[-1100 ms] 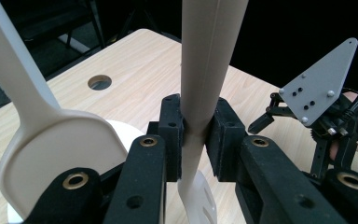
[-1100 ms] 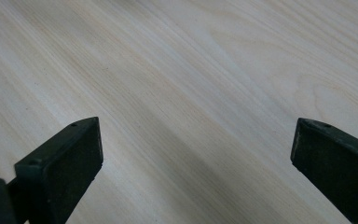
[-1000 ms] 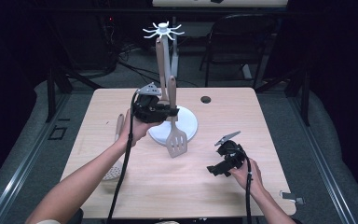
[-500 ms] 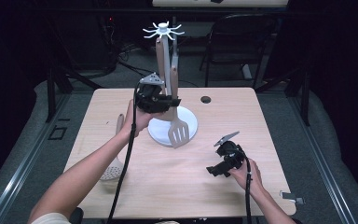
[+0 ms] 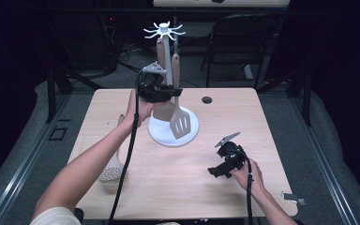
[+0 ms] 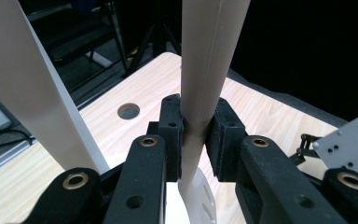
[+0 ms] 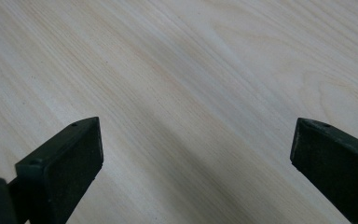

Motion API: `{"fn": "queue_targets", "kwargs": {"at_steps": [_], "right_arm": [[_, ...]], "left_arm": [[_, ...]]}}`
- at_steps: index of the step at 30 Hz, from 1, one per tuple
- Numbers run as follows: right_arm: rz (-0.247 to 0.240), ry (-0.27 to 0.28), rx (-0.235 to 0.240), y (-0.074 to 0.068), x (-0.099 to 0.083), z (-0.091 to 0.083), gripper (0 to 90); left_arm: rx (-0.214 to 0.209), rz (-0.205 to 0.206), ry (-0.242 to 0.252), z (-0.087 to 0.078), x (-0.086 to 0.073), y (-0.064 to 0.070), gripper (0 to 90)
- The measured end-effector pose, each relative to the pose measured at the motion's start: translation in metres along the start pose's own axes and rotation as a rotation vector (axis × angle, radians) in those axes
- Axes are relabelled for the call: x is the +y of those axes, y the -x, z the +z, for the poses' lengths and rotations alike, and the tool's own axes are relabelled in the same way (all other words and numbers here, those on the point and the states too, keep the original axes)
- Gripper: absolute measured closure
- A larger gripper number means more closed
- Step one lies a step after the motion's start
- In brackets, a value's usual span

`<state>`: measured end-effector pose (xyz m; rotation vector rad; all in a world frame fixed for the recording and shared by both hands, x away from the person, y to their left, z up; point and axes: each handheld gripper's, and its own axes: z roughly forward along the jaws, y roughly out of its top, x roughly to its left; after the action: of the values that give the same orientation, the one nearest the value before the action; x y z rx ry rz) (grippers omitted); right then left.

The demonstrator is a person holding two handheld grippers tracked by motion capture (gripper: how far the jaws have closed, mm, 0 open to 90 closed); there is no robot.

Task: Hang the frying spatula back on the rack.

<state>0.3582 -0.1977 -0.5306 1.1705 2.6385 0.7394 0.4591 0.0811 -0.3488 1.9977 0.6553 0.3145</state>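
Observation:
A beige slotted spatula (image 5: 179,123) hangs upright in front of the white utensil stand (image 5: 166,51), its blade over the stand's round base (image 5: 191,137). My left gripper (image 5: 168,93) is shut on the spatula's handle (image 6: 204,79), which is pinched between the pads (image 6: 173,135). The stand's pole (image 6: 32,88) rises just left of it in the left gripper view. My right gripper (image 5: 214,172) rests low near the table's front right, open, with bare wood between its fingers (image 7: 60,168).
A beige skimmer spoon (image 5: 111,169) lies on the wooden table (image 5: 201,197) near the front left. A round hole (image 5: 206,100) sits at the back of the tabletop. A dark chair (image 5: 236,42) stands behind the table.
My left gripper has lifted the spatula from a tilt near the base up and back, so it now hangs upright beside the stand's pole. The right gripper has stayed put.

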Motion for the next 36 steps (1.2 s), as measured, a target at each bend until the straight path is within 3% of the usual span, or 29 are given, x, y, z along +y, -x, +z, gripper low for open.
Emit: {"fn": "queue_targets", "kwargs": {"at_steps": [13,30,32,33,36], "right_arm": [[-0.017,-0.036,-0.005,0.0,0.001,-0.001,2.1],[-0.006,-0.021,0.017,-0.001,0.001,0.001,2.1],[0.004,-0.015,-0.002,-0.001,0.0,0.001,2.1],[-0.016,-0.037,-0.01,0.0,0.001,-0.001,2.1],[-0.012,-0.03,0.013,-0.001,0.001,0.001,2.1]], "left_arm": [[0.037,0.011,0.012,0.0,0.021,-0.003,77.6],[0.077,-0.043,0.014,0.001,0.035,-0.012,77.6],[0.077,-0.052,0.012,0.002,0.035,-0.012,77.6],[0.079,-0.055,0.011,0.002,0.035,-0.013,77.6],[0.093,-0.066,0.01,0.003,0.034,-0.015,77.6]]}}
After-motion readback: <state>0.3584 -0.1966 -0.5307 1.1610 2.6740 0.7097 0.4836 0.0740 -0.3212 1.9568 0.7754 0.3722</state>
